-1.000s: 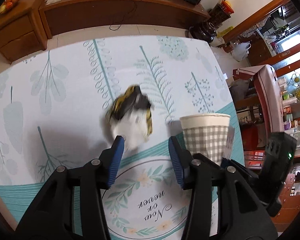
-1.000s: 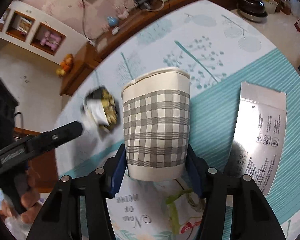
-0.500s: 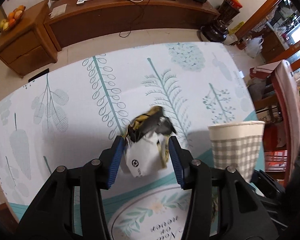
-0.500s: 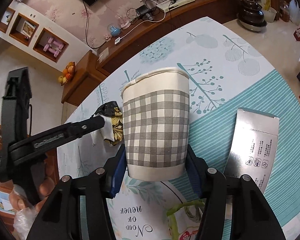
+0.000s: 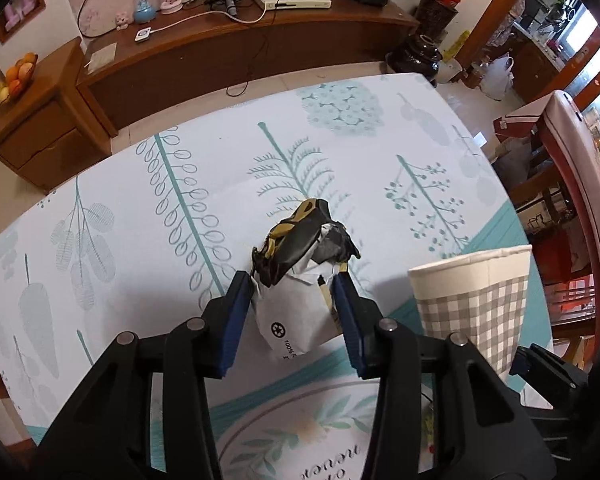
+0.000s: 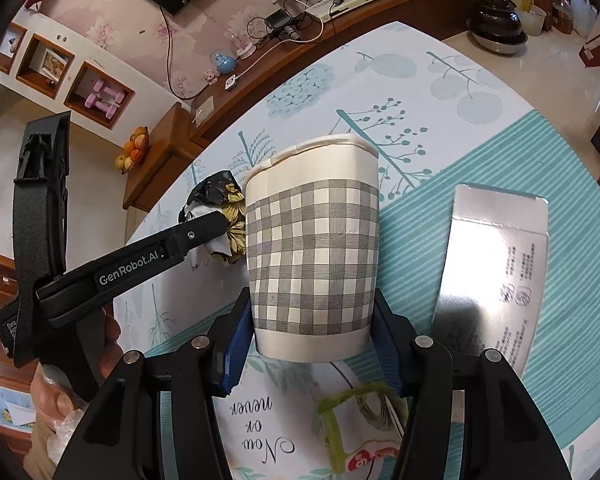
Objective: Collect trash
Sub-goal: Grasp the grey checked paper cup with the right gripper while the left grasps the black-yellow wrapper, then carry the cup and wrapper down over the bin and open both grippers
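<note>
A crumpled wrapper [image 5: 300, 240], black and yellow over white paper, sits between the blue pads of my left gripper [image 5: 291, 282]. The jaws are closing and both pads touch its sides. The right wrist view shows the same wrapper [image 6: 216, 196] at the tip of the left gripper's fingers [image 6: 198, 228], just left of the cup. My right gripper [image 6: 312, 300] is shut on a grey-checked paper cup [image 6: 312, 252], held upright near its base. That cup [image 5: 472, 308] stands right of the left gripper.
A flattened silver carton [image 6: 496, 272] lies right of the cup on the leaf-print tablecloth [image 5: 140, 240]. A small green-edged carton [image 6: 356, 428] lies under the right gripper. A low wooden cabinet [image 5: 220, 64] runs beyond the table's far edge, a chair [image 5: 572, 168] stands at the right.
My left gripper moved forward over the wrapper, which went from ahead of the fingertips to between the pads, and the jaws narrowed onto it. The right gripper and cup stayed put.
</note>
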`<state>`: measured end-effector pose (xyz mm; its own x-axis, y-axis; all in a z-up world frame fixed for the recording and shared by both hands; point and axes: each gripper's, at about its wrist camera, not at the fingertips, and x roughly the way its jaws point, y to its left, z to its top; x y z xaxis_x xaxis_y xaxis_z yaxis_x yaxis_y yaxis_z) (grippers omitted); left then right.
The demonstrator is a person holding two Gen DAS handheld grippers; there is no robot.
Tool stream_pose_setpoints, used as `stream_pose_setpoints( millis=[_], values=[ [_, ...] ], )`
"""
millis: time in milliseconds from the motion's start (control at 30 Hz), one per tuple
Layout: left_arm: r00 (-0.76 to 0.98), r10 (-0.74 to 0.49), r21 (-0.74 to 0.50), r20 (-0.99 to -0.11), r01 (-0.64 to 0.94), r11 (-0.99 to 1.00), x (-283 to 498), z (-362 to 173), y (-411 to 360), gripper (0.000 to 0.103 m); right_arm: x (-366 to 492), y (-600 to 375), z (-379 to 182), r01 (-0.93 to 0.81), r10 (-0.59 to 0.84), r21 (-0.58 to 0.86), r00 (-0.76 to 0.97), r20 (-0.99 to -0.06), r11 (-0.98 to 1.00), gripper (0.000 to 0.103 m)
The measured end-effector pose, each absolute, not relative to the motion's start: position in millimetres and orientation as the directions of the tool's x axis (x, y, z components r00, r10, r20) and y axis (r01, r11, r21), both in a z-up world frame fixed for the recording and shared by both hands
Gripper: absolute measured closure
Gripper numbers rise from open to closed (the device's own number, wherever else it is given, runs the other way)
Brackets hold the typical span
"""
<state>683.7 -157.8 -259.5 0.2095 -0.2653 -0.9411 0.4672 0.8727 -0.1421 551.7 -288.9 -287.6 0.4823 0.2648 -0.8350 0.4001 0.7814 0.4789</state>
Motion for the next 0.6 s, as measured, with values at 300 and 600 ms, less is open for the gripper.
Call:
stream_pose_setpoints(
  millis=[300,600],
  values=[
    [0.226,-0.304,-0.167,-0.925,0.477,0.863,621,-204,-130,0.064,509,-275,-253,0.358,0.278,0.51,0.531,-0.8,0.783,0.049],
    [0.231,-0.327,-0.195,-0.916,0.457,0.868,496,-142,-92,0.064,400,-252,-191,0.242,0.345,0.544,0.555,-0.757,0.804,0.049]
  ],
)
